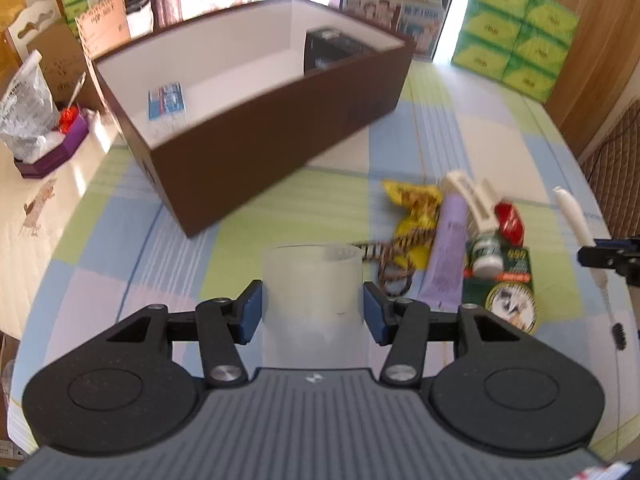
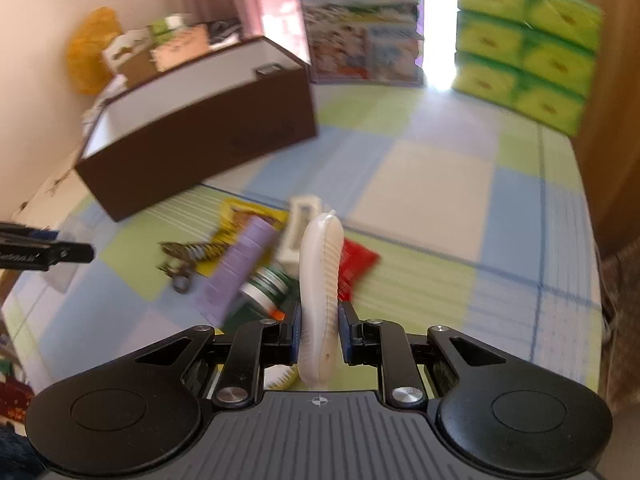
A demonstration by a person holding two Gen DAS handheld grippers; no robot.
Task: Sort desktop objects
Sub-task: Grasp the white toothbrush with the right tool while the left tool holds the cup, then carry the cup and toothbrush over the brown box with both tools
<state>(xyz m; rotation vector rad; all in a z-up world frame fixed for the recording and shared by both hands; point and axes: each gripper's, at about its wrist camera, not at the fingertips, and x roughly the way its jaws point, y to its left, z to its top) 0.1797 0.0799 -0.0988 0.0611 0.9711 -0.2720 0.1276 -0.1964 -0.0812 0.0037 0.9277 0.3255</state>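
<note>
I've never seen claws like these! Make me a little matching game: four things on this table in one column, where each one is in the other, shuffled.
1. frosted cup
2. white toothbrush
3. purple tube
4. blue packet

a. inside the brown box
b. lying in the pile on the checked cloth
c. gripped by the left claw
d. gripped by the right claw

Pairs: 1-c, 2-d, 3-b, 4-a

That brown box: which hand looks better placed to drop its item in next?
Probably the left. The left gripper, holding the cup, has the brown box right ahead and near; the right gripper, holding the toothbrush, sees it farther off to its left.
</note>
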